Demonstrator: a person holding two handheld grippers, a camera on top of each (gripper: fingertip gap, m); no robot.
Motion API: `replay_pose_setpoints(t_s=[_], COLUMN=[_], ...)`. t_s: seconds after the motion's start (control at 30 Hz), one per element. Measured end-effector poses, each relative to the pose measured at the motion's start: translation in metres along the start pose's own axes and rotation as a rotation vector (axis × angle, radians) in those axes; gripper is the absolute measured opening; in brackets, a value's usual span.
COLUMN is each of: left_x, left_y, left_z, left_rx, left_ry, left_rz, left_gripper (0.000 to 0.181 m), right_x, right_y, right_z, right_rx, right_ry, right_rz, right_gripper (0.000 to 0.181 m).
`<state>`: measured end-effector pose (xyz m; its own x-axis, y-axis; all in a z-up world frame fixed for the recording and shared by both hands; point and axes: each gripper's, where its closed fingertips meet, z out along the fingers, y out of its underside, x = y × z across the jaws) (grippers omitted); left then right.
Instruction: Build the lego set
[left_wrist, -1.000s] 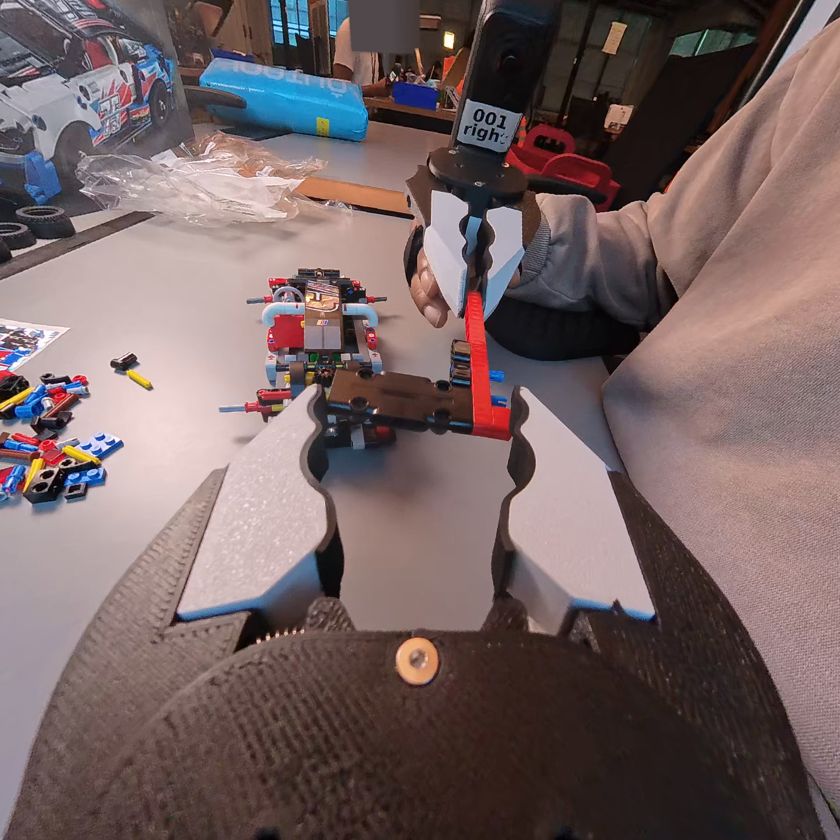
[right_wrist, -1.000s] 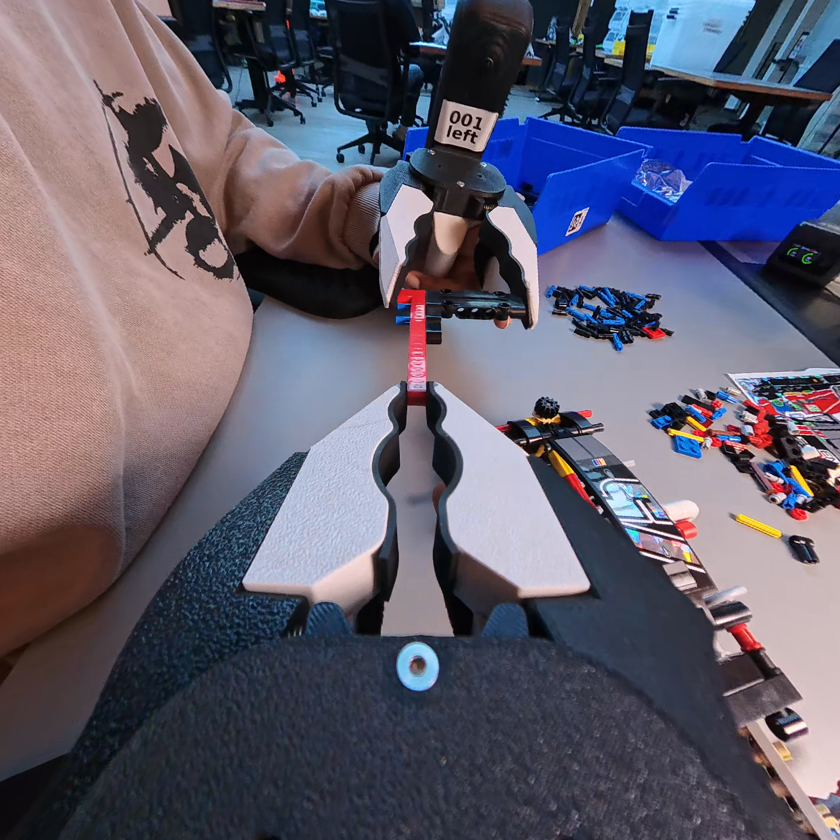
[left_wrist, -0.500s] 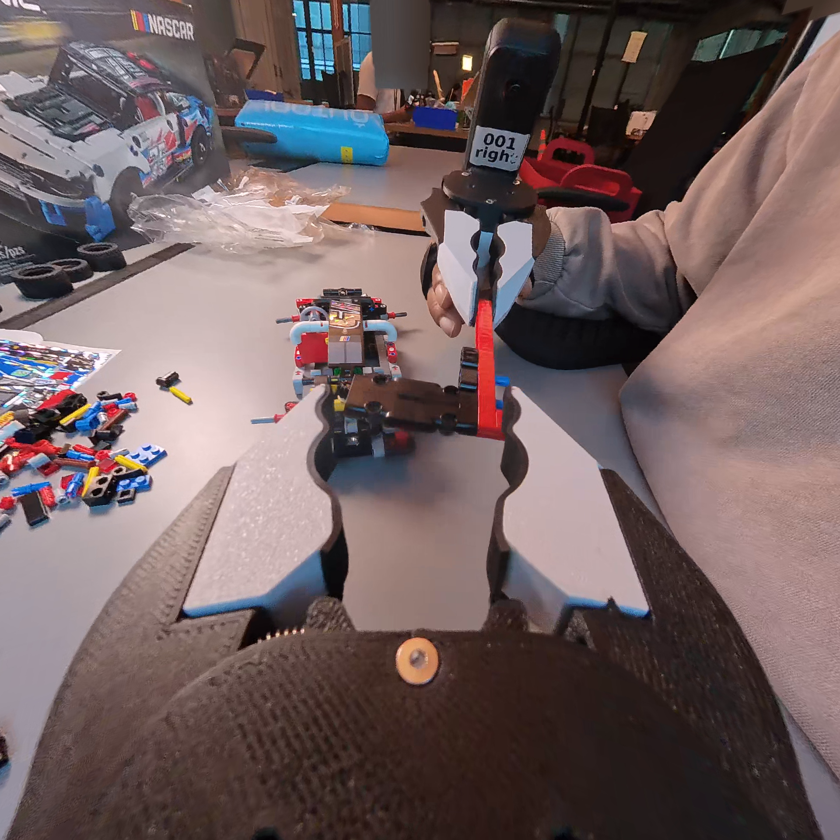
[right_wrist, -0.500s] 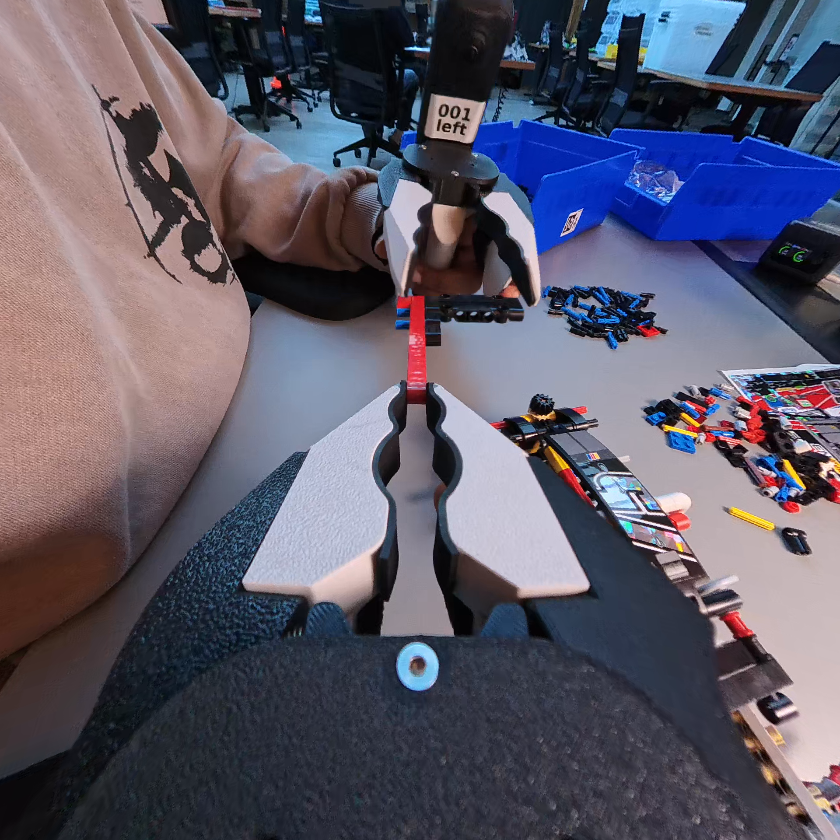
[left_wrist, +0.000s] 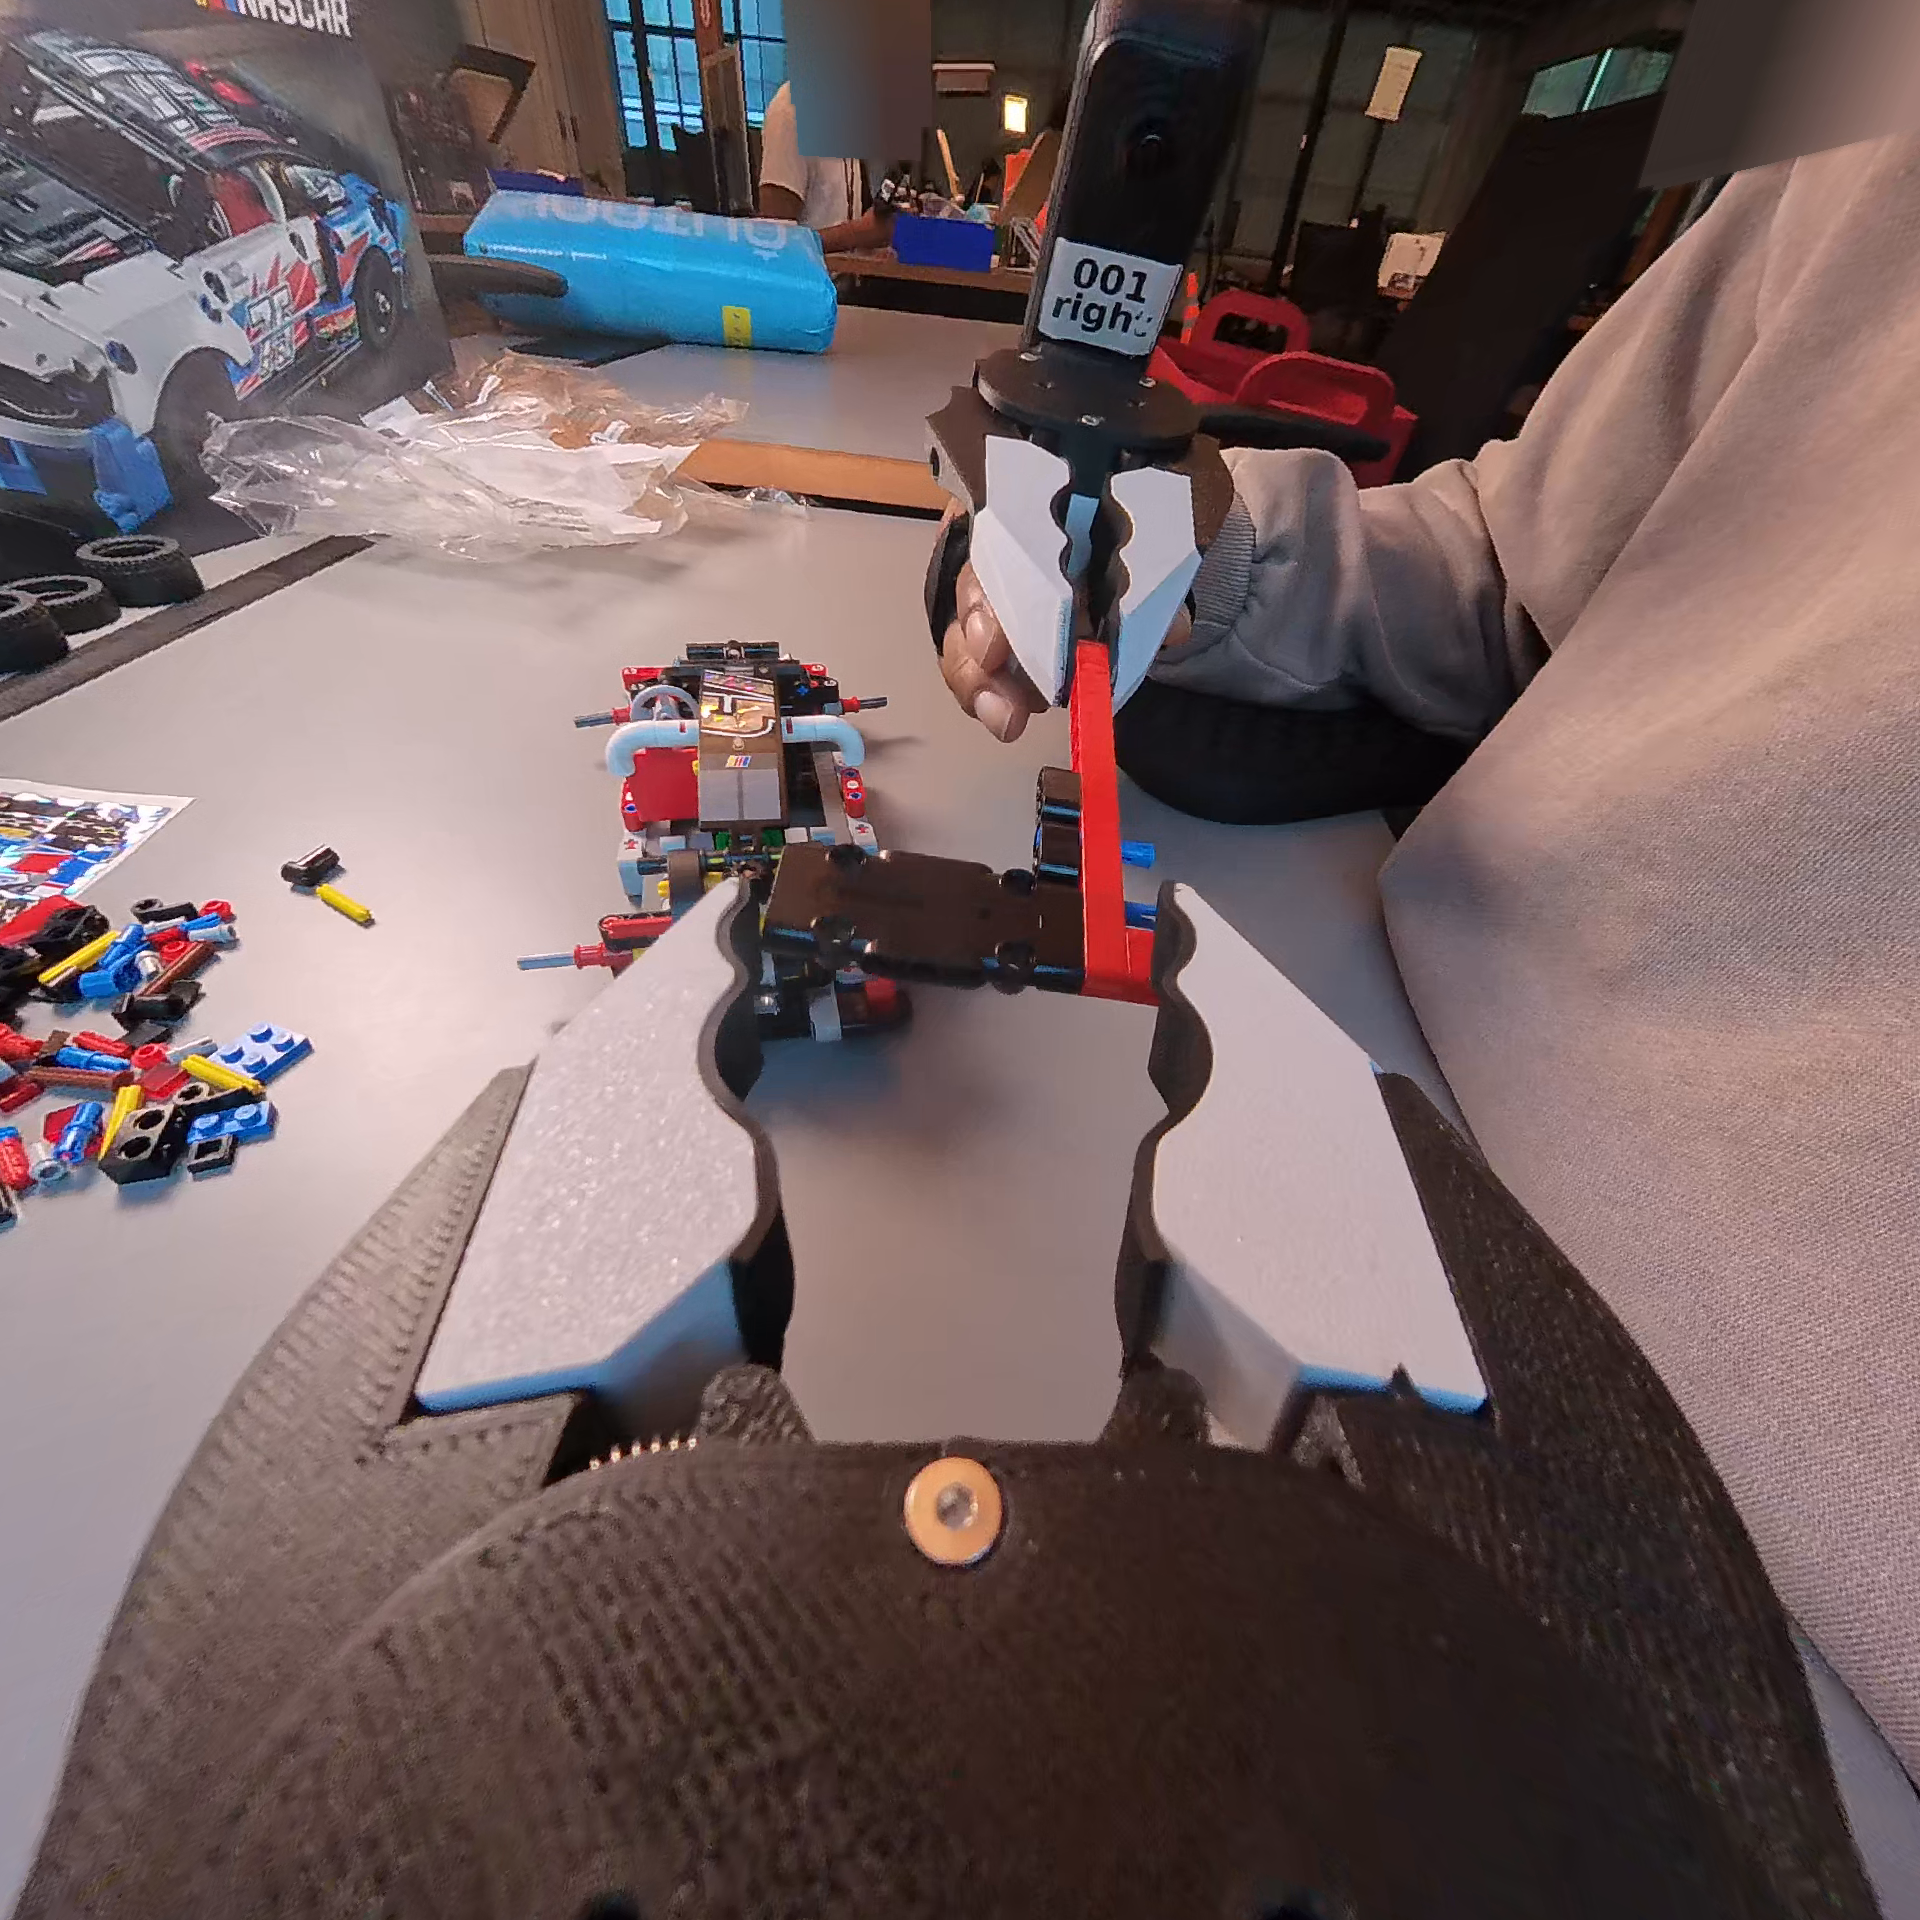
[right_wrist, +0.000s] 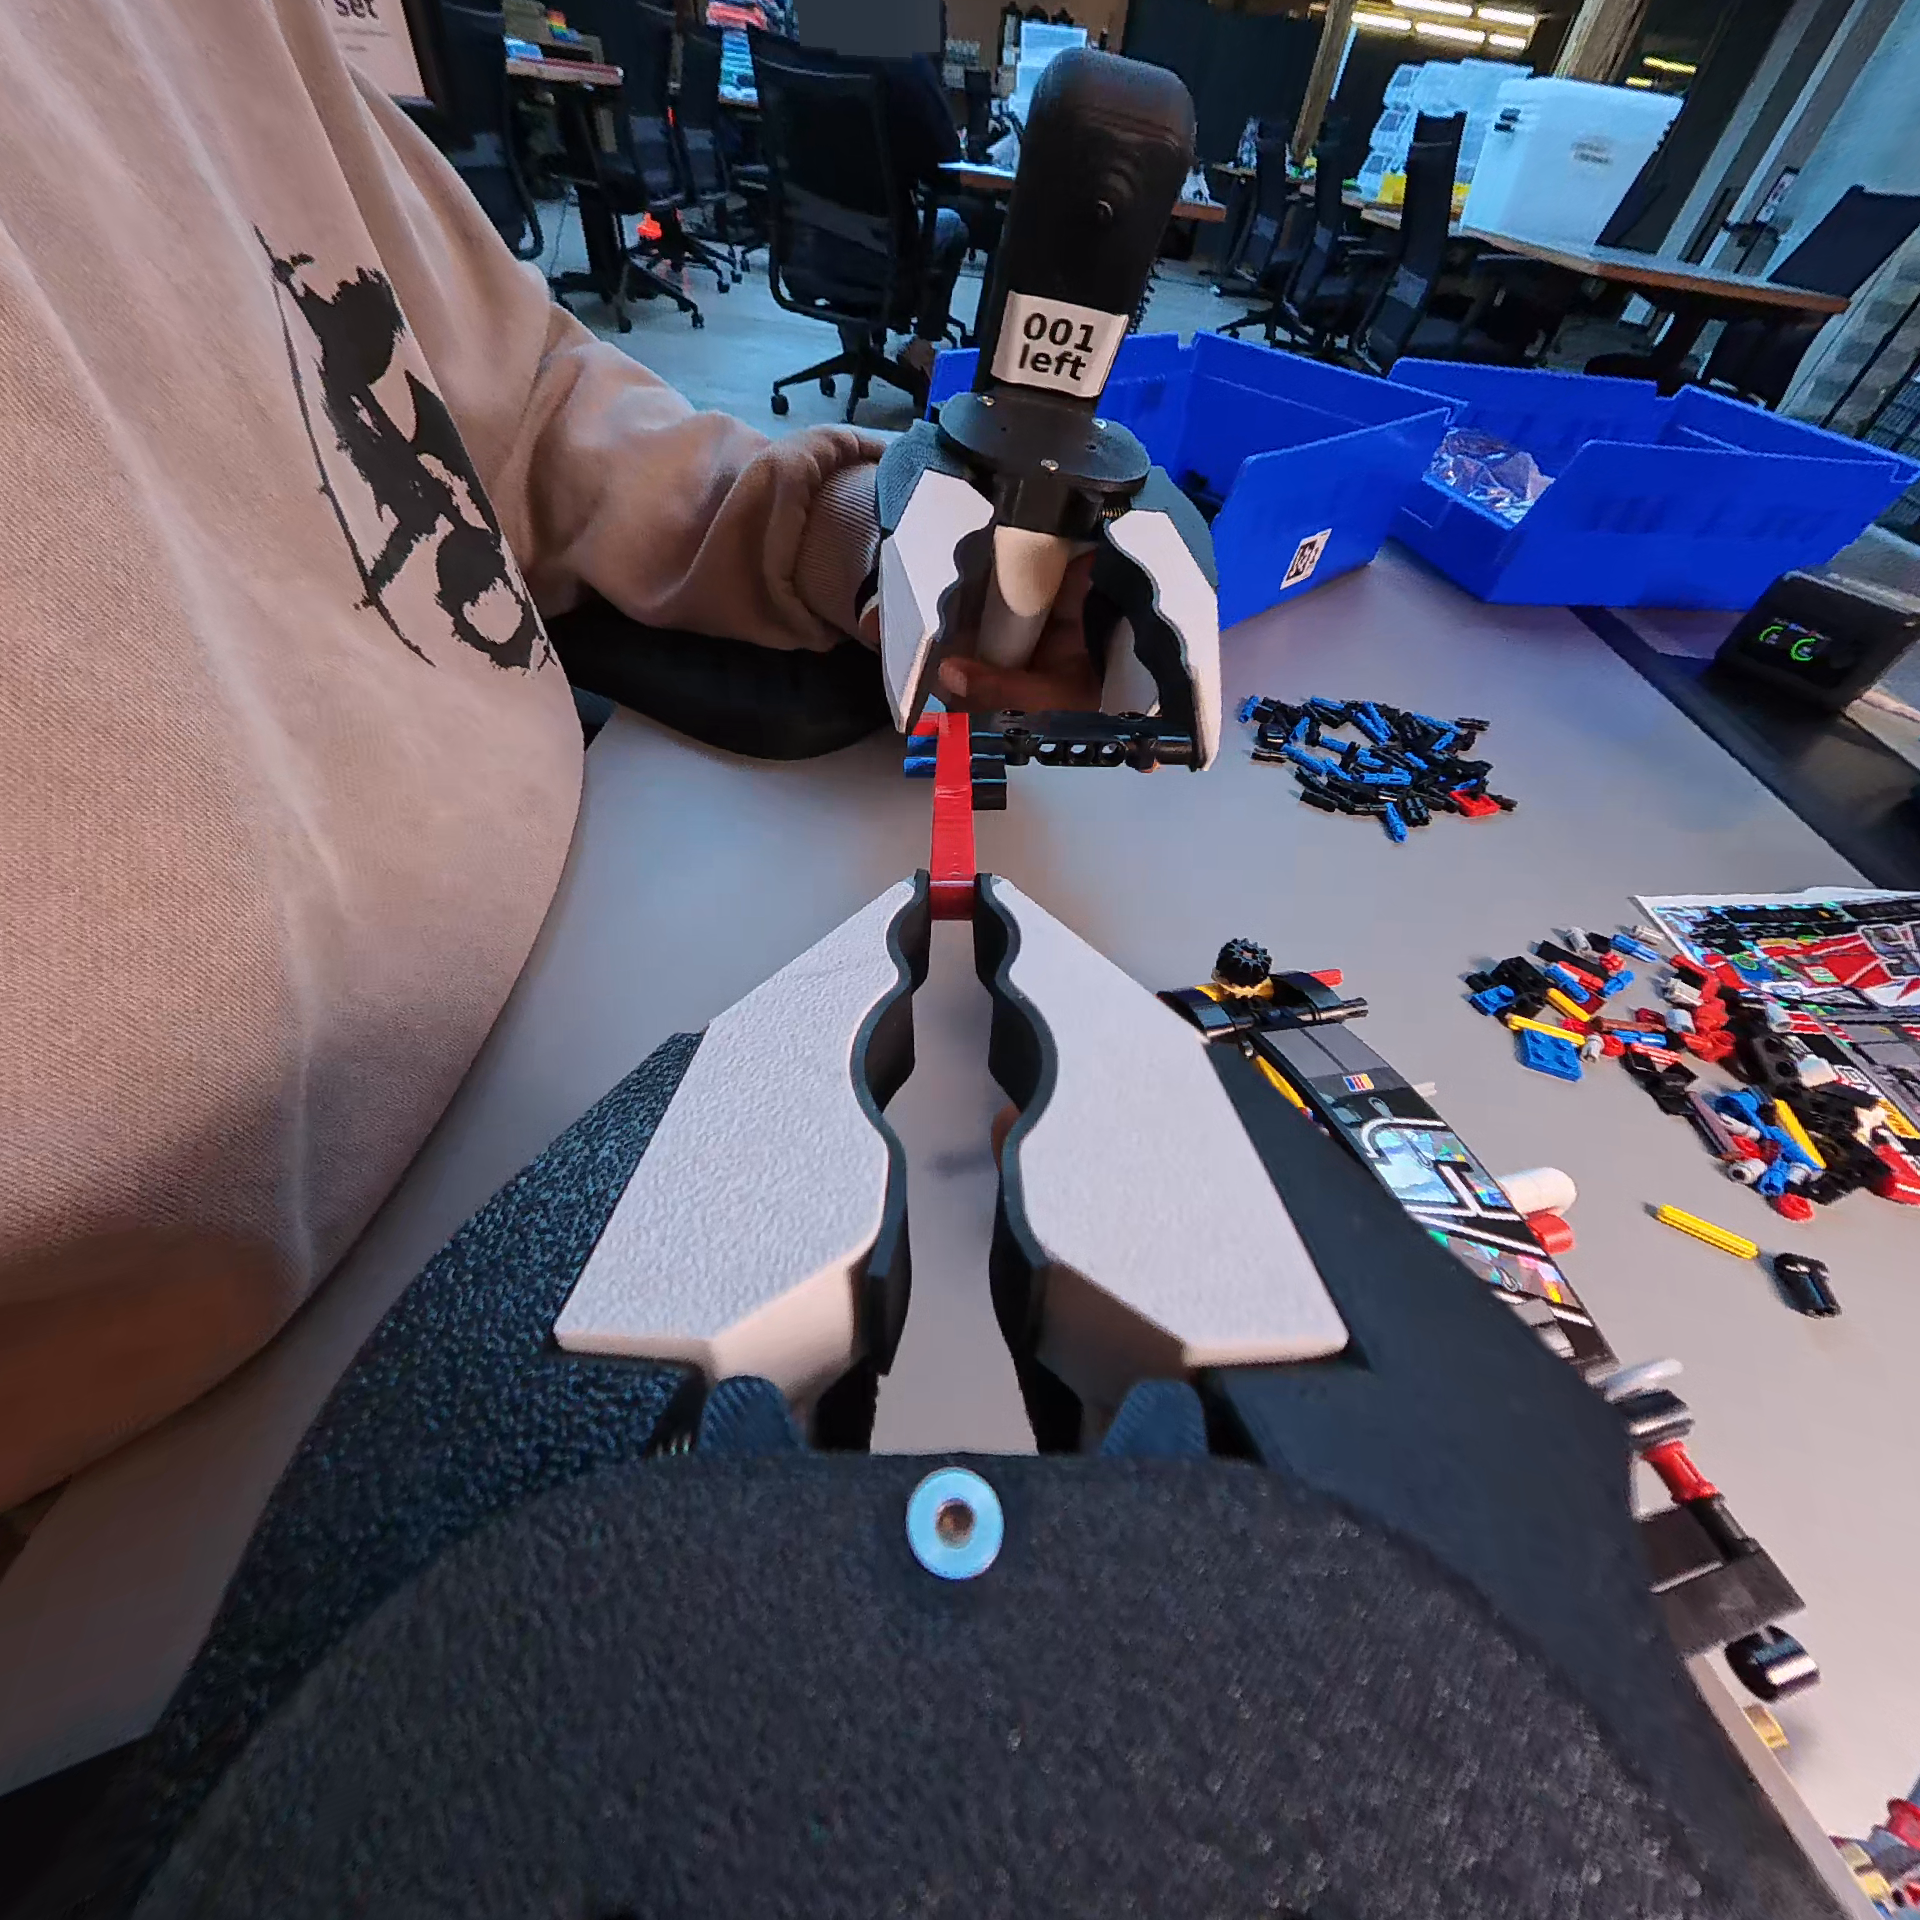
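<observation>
Red long plastic beam (right_wrist: 951, 821) gripped by right claw (right_wrist: 951, 899); its black plastic subassembly (left_wrist: 914, 920) clamped in left claw (left_wrist: 951, 935). Car chassis (left_wrist: 732, 769) part-built; loose grey-table (left_wrist: 416, 707) pieces (left_wrist: 135, 1049) remain unassembled.

black-red subassembly (left_wrist: 966, 920) held aloft, car chassis (left_wrist: 732, 774) tabletop

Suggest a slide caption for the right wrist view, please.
Both grippers hold one black-and-red subassembly above the table.
</observation>
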<state>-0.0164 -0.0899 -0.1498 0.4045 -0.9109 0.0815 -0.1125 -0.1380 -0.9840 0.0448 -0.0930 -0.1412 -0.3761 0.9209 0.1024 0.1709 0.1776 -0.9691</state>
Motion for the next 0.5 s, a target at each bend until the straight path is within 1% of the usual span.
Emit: replay_pose_setpoints(t_s=[0.13,0.2,0.27,0.37,0.5], left_x=[0.004,0.007,0.006,0.004,0.000], left_y=[0.002,0.004,0.004,0.004,0.013], left_z=[0.001,0.003,0.003,0.002,0.004], left_rx=[-0.009,-0.020,-0.024,-0.032,-0.106], left_ry=[0.028,0.042,0.024,0.010,-0.013], left_rz=[-0.013,-0.006,0.016,0.035,0.041], left_gripper=[0.087,0.086,0.081,0.080,0.080], right_x=[-0.001,-0.001,-0.002,-0.001,0.001], right_y=[-0.002,-0.001,-0.001,0.000,0.009], right_z=[0.000,0.000,0.000,0.001,0.001], right_rx=[0.010,0.010,0.017,0.022,-0.014], right_ry=[-0.007,-0.007,-0.016,-0.017,-0.024], right_rz=[-0.001,0.002,0.013,0.030,0.072], right_gripper=[0.005,0.005,0.005,0.005,0.006])
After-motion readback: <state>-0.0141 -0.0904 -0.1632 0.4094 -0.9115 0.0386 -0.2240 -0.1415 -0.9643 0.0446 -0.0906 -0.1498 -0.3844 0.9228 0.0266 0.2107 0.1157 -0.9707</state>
